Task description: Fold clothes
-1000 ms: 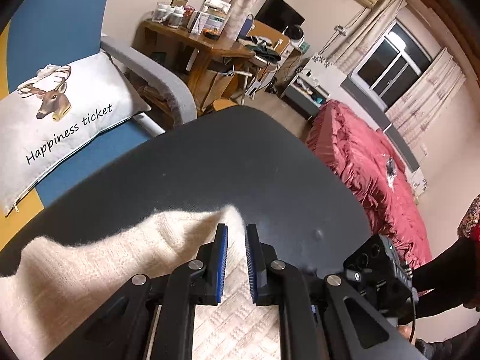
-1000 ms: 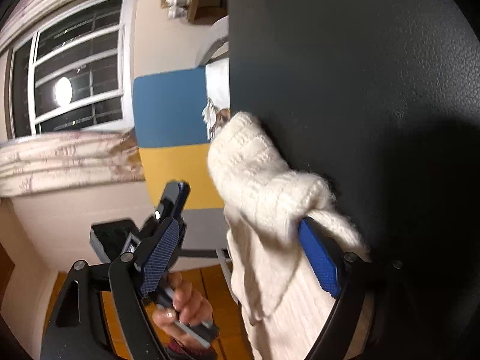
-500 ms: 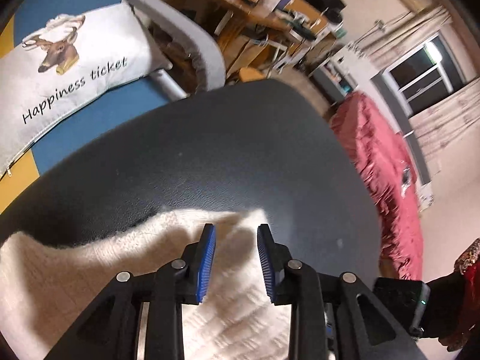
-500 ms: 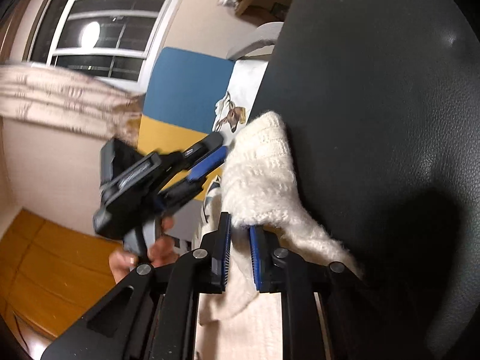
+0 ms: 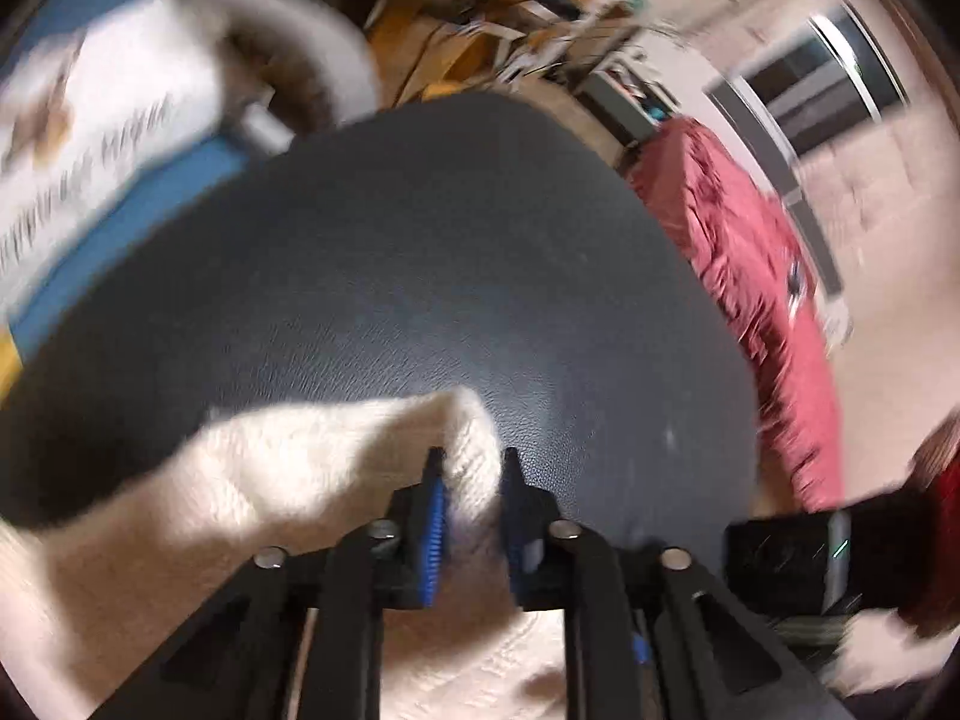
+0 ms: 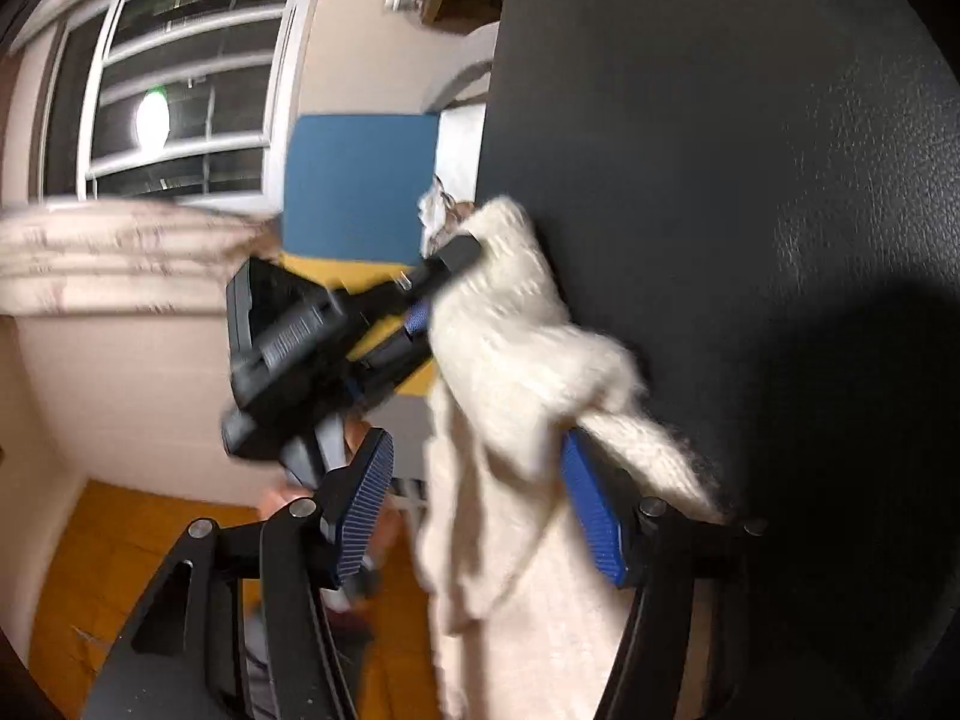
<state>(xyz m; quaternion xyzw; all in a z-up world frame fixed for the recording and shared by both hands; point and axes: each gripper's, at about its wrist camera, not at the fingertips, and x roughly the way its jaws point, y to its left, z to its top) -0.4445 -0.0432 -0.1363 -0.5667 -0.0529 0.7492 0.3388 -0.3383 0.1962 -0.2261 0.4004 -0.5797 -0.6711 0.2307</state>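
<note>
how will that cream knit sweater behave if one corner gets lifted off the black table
Probably floppy: the cream knit sweater already bunches and droops over the black table edge. Its fuzzy knit likely grips the blue pads rather than slipping. The rest would likely trail behind, dragging.

The left wrist camera looks steeply down, close over the black table [image 5: 456,276]. The right wrist camera looks nearly level along it, rolled sideways. Both share the cream knit garment [image 5: 288,480] [image 6: 516,336] — and the table.

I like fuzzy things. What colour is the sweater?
Cream white sweater, clearest in the right wrist view.
</note>
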